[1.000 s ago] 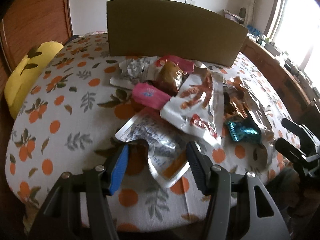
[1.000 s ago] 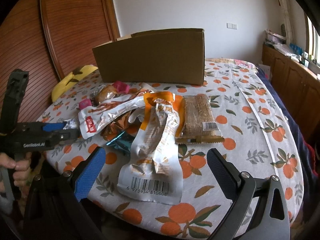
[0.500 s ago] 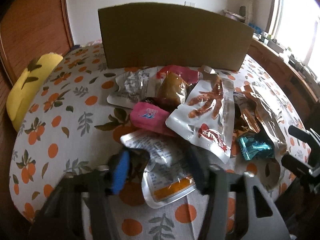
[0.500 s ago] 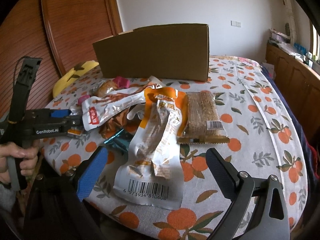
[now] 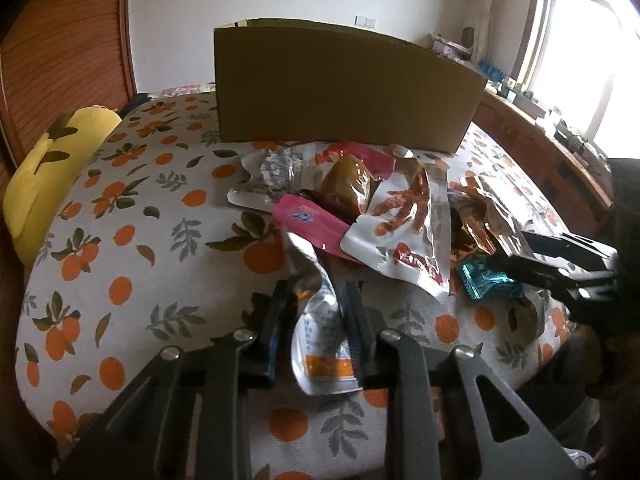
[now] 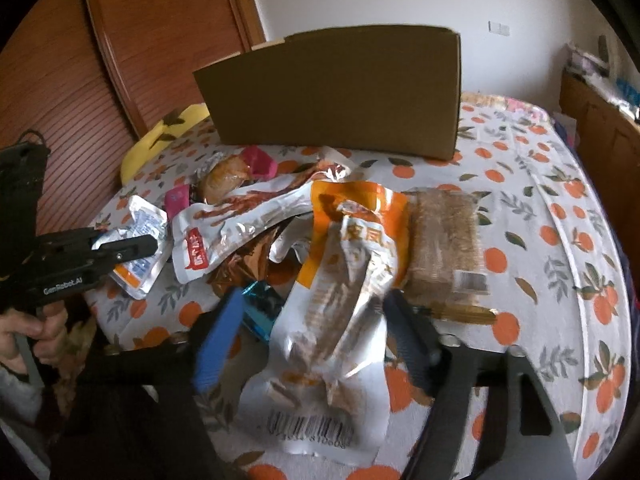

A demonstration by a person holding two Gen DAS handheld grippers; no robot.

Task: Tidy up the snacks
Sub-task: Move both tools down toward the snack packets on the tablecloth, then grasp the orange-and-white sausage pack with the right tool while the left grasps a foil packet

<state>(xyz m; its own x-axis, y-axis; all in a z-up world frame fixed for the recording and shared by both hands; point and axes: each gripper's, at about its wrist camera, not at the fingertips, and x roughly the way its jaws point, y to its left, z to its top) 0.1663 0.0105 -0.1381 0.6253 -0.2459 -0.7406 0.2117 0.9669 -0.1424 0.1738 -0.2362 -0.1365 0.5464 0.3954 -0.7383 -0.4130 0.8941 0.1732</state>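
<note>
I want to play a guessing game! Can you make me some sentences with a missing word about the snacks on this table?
1. The left gripper is shut on a silver packet with an ____ strip at its bottom.
2. Behind the snacks stands a brown ____ box.
3. The tablecloth is printed with ____ and leaves.
4. The right gripper has been closing around a white and orange pouch with a ____ printed near its bottom edge.

Missing words: orange; cardboard; oranges; barcode

Cardboard box (image 5: 344,88) hides its inside; right gripper (image 6: 308,328) blurred (fingers smeared)
</note>
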